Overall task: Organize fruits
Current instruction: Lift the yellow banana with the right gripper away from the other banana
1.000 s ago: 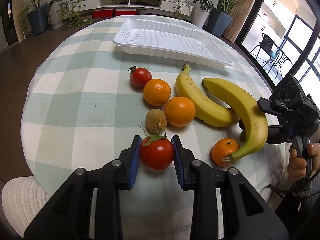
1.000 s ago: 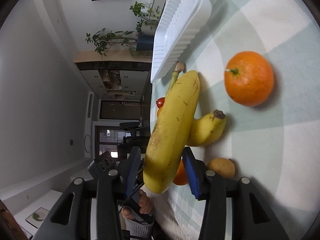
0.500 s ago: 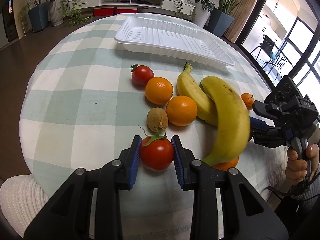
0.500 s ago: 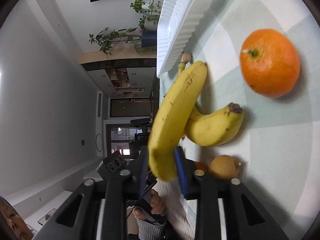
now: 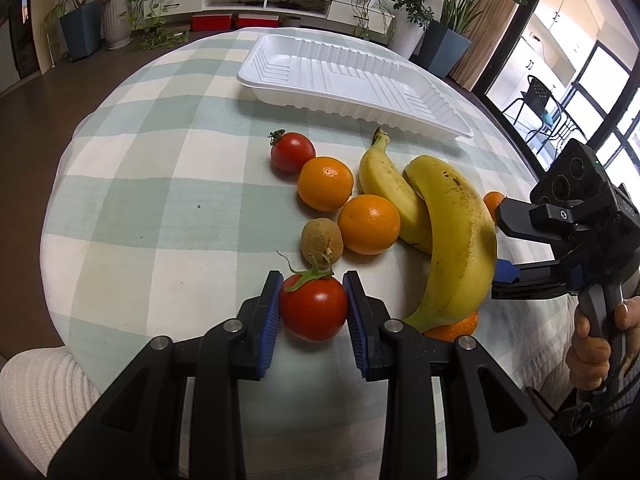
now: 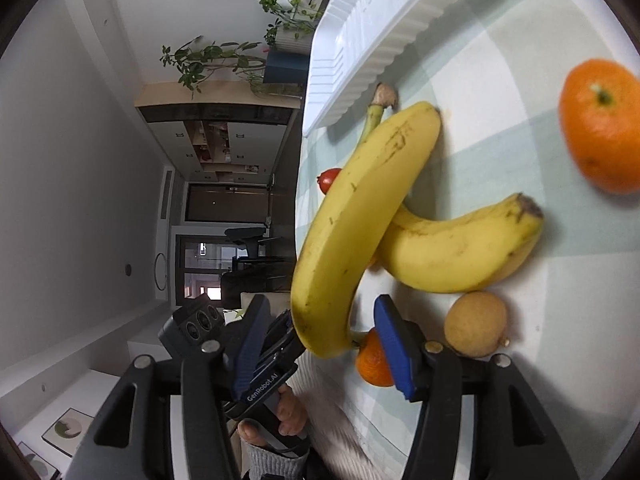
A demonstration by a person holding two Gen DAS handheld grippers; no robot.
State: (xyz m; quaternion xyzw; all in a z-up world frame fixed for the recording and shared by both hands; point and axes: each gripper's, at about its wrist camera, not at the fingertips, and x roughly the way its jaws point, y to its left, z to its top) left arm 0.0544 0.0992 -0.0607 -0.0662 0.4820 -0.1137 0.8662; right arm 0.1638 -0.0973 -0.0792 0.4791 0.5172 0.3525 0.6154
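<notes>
My left gripper [image 5: 314, 310] is shut on a red tomato [image 5: 314, 308] low over the checked tablecloth. My right gripper [image 6: 320, 332] is rolled on its side, its jaws either side of a large banana [image 6: 352, 224], which also shows in the left wrist view [image 5: 456, 240]; gaps show at both pads. This banana lies across a second banana [image 5: 390, 196] and a mandarin [image 5: 454, 326]. A kiwi [image 5: 322, 238], two oranges [image 5: 368, 224] [image 5: 325, 183] and a second tomato [image 5: 292, 151] lie in a cluster. A white tray [image 5: 348, 80] stands behind them.
Another mandarin [image 5: 493, 202] lies behind the large banana near the right gripper. The round table's edge [image 5: 60, 184] curves close on the left. Potted plants [image 5: 444, 36] and a low shelf stand on the floor beyond.
The right gripper carried the large banana left over the second banana, then its jaws widened around it. The left gripper stayed shut on the tomato and hardly moved.
</notes>
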